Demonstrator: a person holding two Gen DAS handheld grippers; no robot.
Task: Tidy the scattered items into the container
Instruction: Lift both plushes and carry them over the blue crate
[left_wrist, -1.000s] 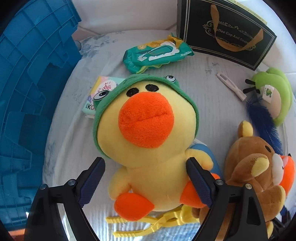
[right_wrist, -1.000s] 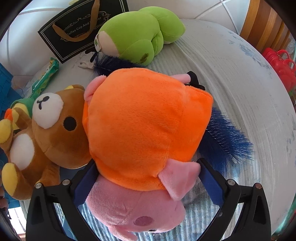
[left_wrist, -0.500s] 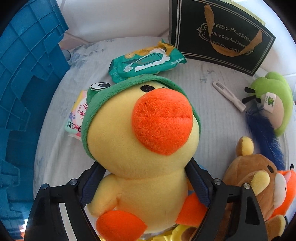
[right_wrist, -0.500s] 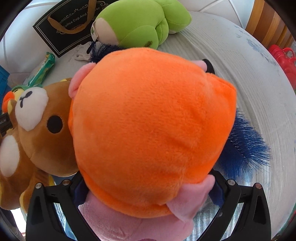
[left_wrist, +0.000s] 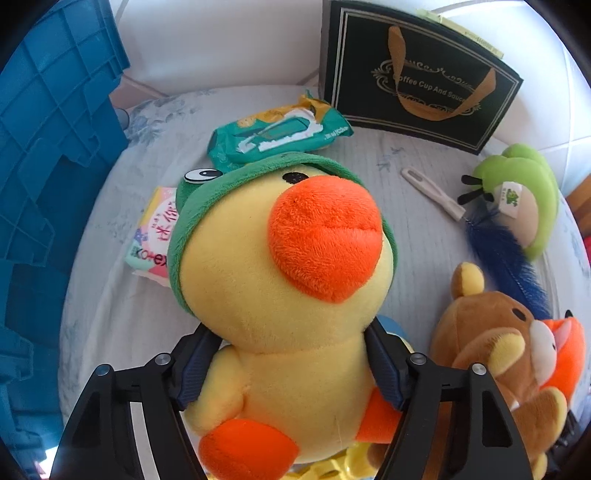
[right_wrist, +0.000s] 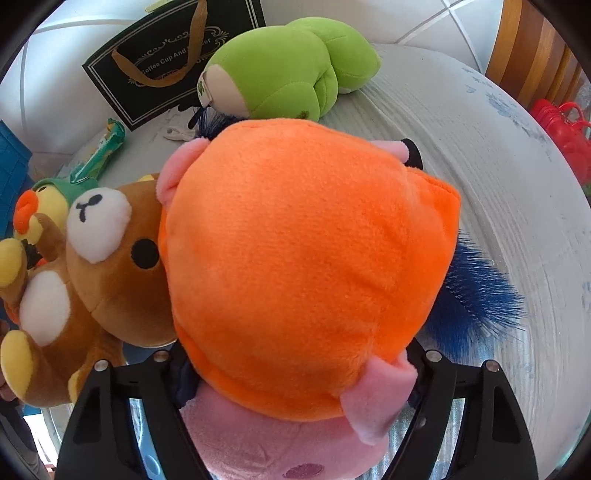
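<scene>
A yellow duck plush (left_wrist: 280, 295) with a green frog hood fills the left wrist view. My left gripper (left_wrist: 291, 354) is closing around its neck and both pads press into the body. In the right wrist view a pink pig plush in an orange hood (right_wrist: 306, 258) sits between the fingers of my right gripper (right_wrist: 295, 369). Those jaws are closing too, and their pads are sunk into the plush and mostly hidden by it. The blue crate (left_wrist: 48, 166) stands at the left edge of the bed.
A brown bear plush (left_wrist: 491, 343) lies between the two toys. A green plush (left_wrist: 524, 195), a blue bottle brush (left_wrist: 495, 251), a wet-wipes pack (left_wrist: 277, 136), a pink tissue pack (left_wrist: 155, 236) and a black gift bag (left_wrist: 421, 74) lie farther back. A red object (right_wrist: 561, 125) sits off the right.
Both grippers have come closer over their toys and their jaws have narrowed. The left pads stood apart from the duck and now press on it. The duck's head has tipped to the right.
</scene>
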